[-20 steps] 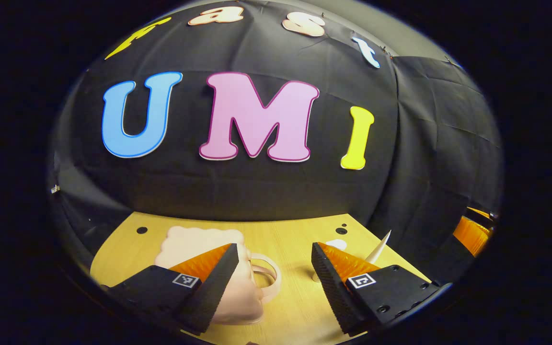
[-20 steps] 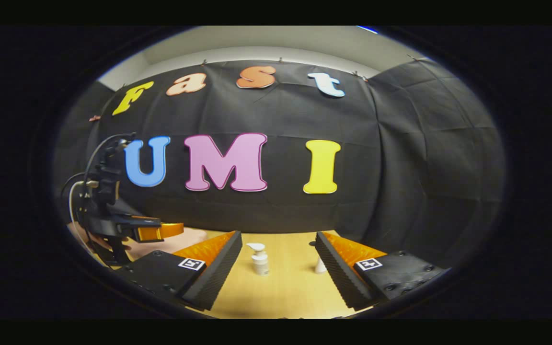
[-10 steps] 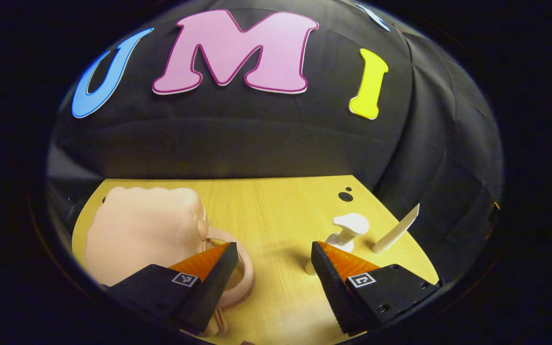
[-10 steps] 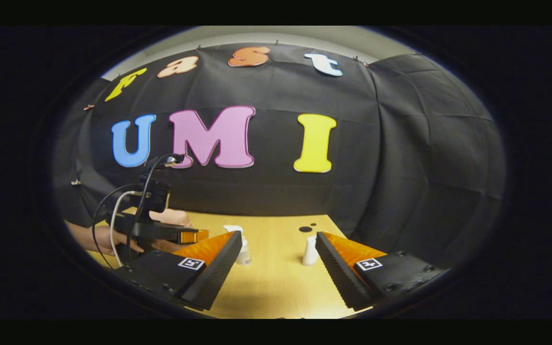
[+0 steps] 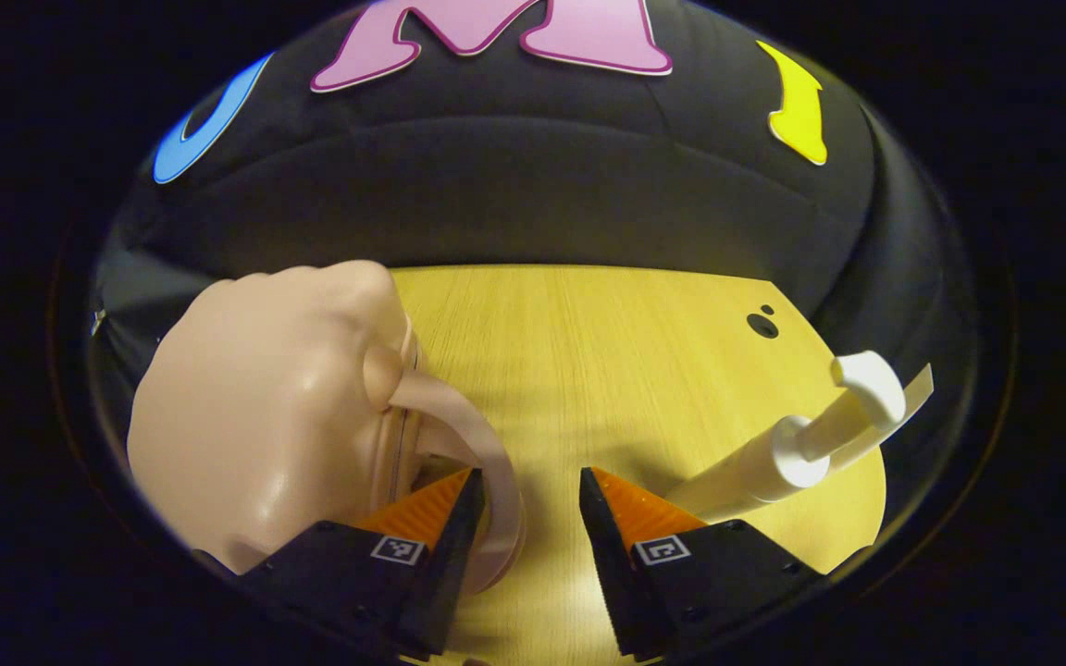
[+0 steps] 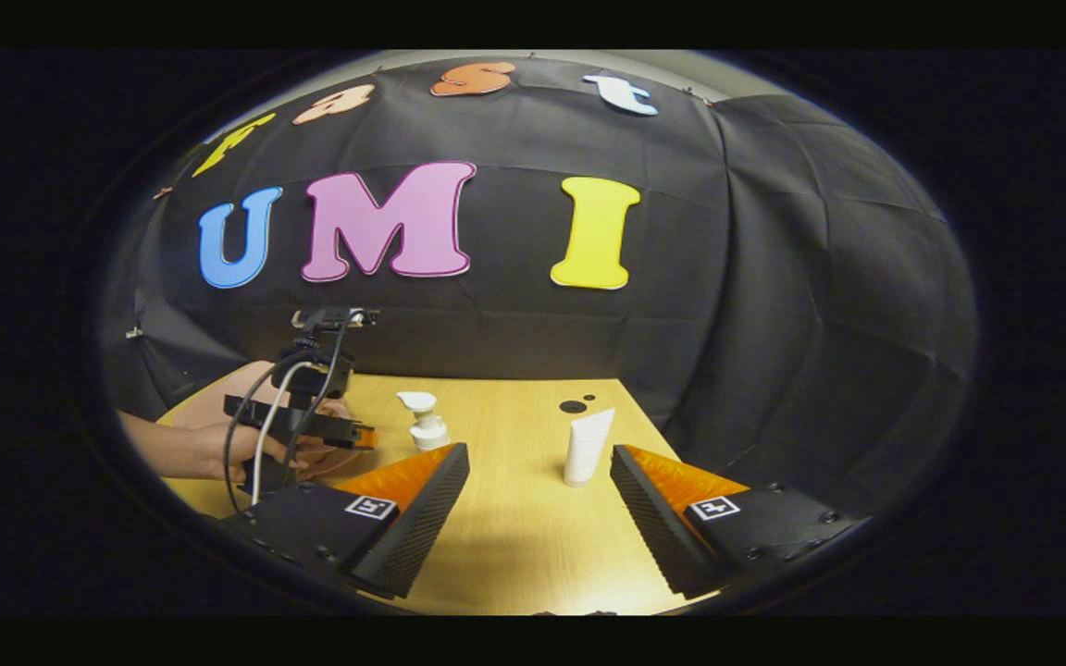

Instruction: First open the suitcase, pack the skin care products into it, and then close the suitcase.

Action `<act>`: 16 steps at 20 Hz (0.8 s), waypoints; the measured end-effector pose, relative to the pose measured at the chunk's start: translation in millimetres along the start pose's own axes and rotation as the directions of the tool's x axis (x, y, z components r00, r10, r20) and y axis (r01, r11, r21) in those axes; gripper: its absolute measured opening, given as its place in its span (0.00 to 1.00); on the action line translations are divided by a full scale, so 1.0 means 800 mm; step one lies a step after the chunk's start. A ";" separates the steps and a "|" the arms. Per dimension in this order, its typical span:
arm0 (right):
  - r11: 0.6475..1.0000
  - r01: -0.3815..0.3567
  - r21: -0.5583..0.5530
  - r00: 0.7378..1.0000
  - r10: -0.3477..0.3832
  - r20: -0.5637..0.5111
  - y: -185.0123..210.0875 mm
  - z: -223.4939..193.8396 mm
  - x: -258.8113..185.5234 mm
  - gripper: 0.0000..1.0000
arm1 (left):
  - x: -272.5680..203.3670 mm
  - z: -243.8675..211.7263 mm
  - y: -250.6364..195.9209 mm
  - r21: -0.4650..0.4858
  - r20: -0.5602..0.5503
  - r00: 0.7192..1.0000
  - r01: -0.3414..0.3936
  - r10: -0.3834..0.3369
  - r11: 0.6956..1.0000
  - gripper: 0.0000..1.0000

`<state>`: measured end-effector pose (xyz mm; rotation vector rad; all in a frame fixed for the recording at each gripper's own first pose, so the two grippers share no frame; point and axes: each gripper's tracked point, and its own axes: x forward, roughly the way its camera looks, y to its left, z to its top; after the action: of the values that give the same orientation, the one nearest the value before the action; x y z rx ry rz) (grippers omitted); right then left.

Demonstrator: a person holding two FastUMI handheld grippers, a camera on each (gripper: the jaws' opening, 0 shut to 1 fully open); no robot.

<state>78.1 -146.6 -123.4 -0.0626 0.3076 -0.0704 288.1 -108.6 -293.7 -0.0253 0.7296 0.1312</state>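
The left gripper (image 5: 522, 504) stood open, gripping nothing, its left finger at the looped handle (image 5: 477, 467) of the closed pink suitcase (image 5: 265, 416) that lay just left of the jaws. A pump bottle (image 5: 778, 462) stood right of them. The right gripper (image 6: 539, 481) was open and empty above the wooden table (image 6: 514, 546); a white tube (image 6: 584, 446) stood just beyond its jaws.

Left gripper view: we look steeply down along the left tool (image 5: 522, 518), close over the surface (image 5: 607, 351), suitcase (image 5: 265, 416) just beside.
Right gripper view: we sit farther back, more level, facing the booth wall over the right tool (image 6: 540, 504).
Shared: we see the surface, pump bottle (image 5: 774, 462) (image 6: 426, 424), tube (image 6: 584, 446), suitcase edge.
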 end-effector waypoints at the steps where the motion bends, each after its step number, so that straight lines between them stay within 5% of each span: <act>1: 1.000 -0.004 -0.002 1.000 0.004 -0.006 0.003 -0.002 0.000 0.98 | 0.006 -0.002 0.006 -0.011 -0.013 1.000 -0.016 0.015 1.000 0.51; 2: 1.000 -0.008 -0.005 1.000 0.008 -0.009 0.006 -0.003 0.001 0.98 | 0.009 -0.005 0.007 -0.040 -0.034 0.999 -0.016 0.015 0.999 0.44; 3: 1.000 -0.011 -0.009 1.000 0.011 -0.009 0.007 -0.003 0.001 0.98 | 0.009 -0.005 0.005 -0.070 -0.042 0.999 -0.009 0.006 0.998 0.25; 7: 1.000 -0.018 -0.001 1.000 0.018 -0.007 0.012 -0.003 -0.001 0.98 | -0.005 0.004 -0.003 -0.101 -0.065 0.993 0.090 -0.096 0.991 0.17; 12: 0.999 -0.045 0.005 0.999 0.045 0.009 0.031 0.006 0.002 0.98 | -0.100 0.097 0.021 -0.130 0.091 0.981 0.180 -0.169 0.975 0.11; 16: 0.995 -0.104 -0.002 0.994 0.104 0.023 0.063 0.015 0.010 0.98 | -0.193 0.175 0.119 -0.087 0.166 0.977 0.153 -0.137 0.984 0.11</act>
<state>92.6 -96.6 -117.9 -0.0476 0.2875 0.0340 255.2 -21.6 -84.2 -0.1608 0.5584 0.0291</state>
